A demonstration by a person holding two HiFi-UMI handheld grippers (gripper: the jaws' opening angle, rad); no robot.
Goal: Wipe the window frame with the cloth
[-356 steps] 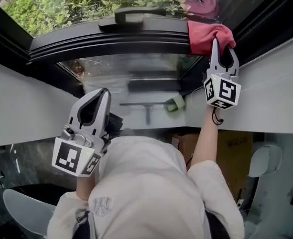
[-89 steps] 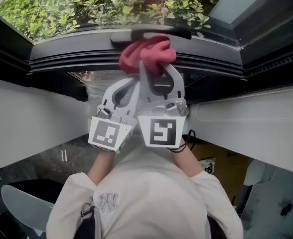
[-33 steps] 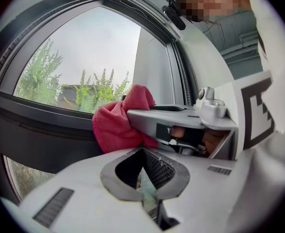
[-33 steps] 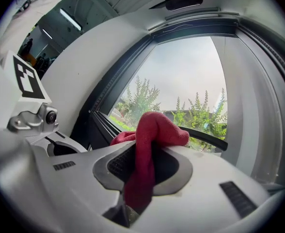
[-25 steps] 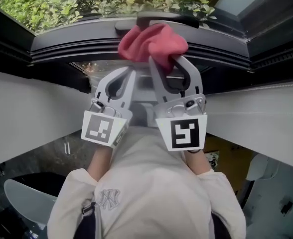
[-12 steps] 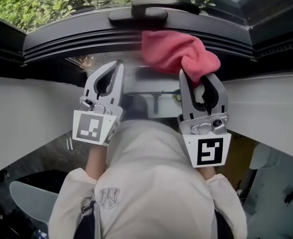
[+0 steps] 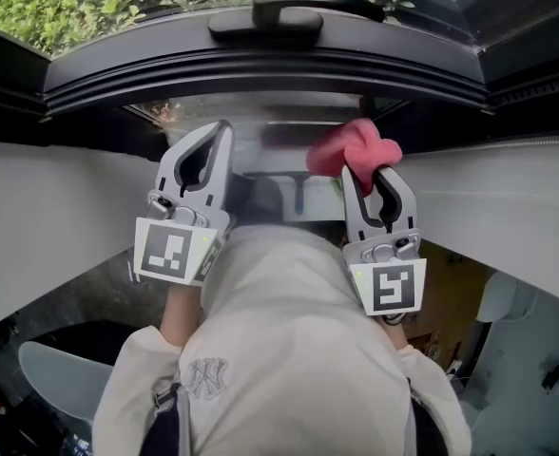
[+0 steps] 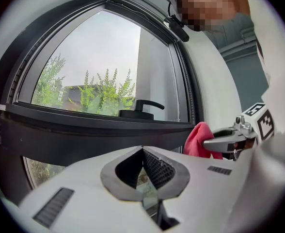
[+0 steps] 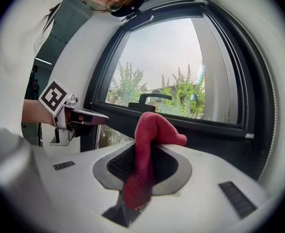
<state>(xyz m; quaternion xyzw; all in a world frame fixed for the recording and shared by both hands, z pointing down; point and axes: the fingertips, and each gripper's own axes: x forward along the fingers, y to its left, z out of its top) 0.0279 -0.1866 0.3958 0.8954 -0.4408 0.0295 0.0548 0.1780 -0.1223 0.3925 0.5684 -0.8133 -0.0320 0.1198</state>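
Closest to you, your cream sweater (image 7: 279, 350) fills the bottom of the head view. Your left arm (image 7: 170, 326) and right arm (image 7: 430, 388) rise from it side by side, both reaching up and forward toward the window. There are two grippers, level with each other and apart, one on either side of your chest.

Your left gripper (image 7: 219, 133) has its jaws pressed together at the tips. Nothing sits between them, and in its own view only glass shows through the gap behind the pads. It hangs short of the frame, touching nothing.

Your right gripper (image 7: 373, 175) is clamped on the one red cloth (image 7: 354, 148). In the right gripper view a strip of the cloth runs down between the closed jaws, and a bunched lobe stands up above the tips and folds over to the right. From the left gripper view the cloth shows as a pink wad ahead of the right jaws.

The cloth sits just below the horizontal bar of the dark window frame (image 7: 260, 69), toward its right end and in front of the lower pane. It looks clear of the bar.

On top of that bar is a single black handle (image 7: 270, 17). Beyond the glass lies greenery (image 7: 70, 8).
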